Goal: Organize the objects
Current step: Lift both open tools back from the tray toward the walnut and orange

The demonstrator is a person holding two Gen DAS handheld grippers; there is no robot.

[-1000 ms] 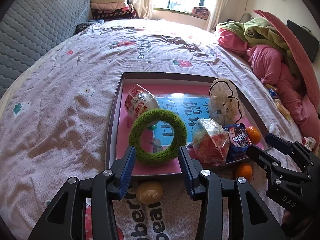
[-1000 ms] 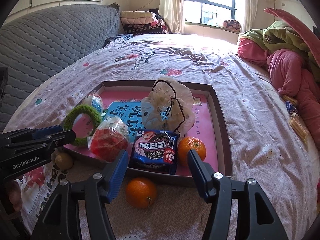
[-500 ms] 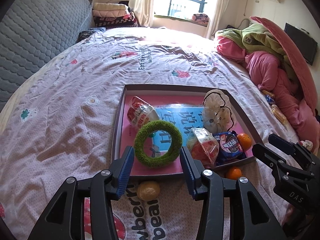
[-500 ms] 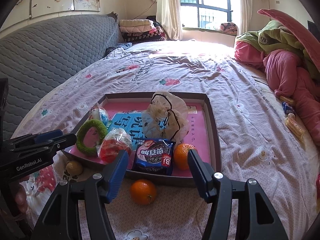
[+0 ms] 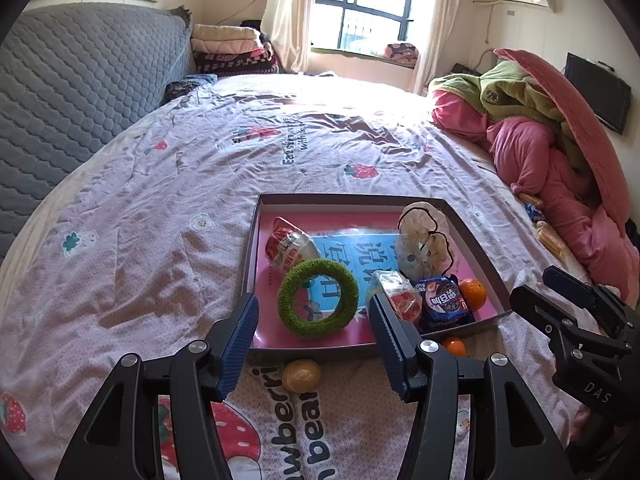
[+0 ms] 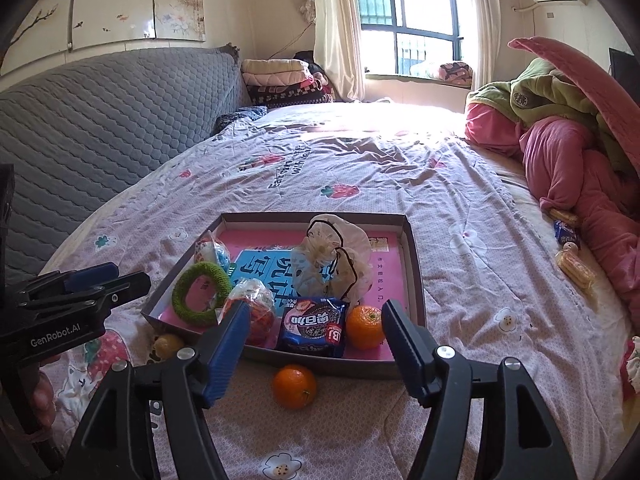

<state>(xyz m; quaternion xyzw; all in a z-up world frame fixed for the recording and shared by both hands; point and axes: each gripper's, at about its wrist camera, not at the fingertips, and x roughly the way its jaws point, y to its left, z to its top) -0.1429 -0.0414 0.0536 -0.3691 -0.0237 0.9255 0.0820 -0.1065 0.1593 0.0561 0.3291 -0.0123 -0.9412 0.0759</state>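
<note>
A shallow box (image 5: 250, 264) with a pink floor lies on the bed. It holds a green fuzzy ring (image 5: 289, 300), a blue book (image 5: 360, 256), a crumpled plastic bag (image 5: 424, 240), snack packets, a blue biscuit packet (image 6: 314, 330) and an orange (image 6: 365, 327). A second orange (image 6: 294, 385) and a yellowish fruit (image 5: 301, 375) lie on the sheet just in front of the box. My left gripper (image 5: 313, 299) hovers above the near edge, jaws opening, nothing between them. My right gripper (image 6: 316, 308) hovers over the front right part, also opening and empty.
Pink and green bedding (image 5: 540, 140) is piled along the right side. A grey quilted headboard (image 5: 60, 100) runs along the left. Small wrapped snacks (image 6: 574, 266) lie on the sheet at the right. Folded blankets (image 6: 280, 76) are stacked at the far end by the window.
Both grippers have risen and drawn back from the box, so it looks smaller and lower. Both pairs of jaws stand wider apart. The objects have not moved.
</note>
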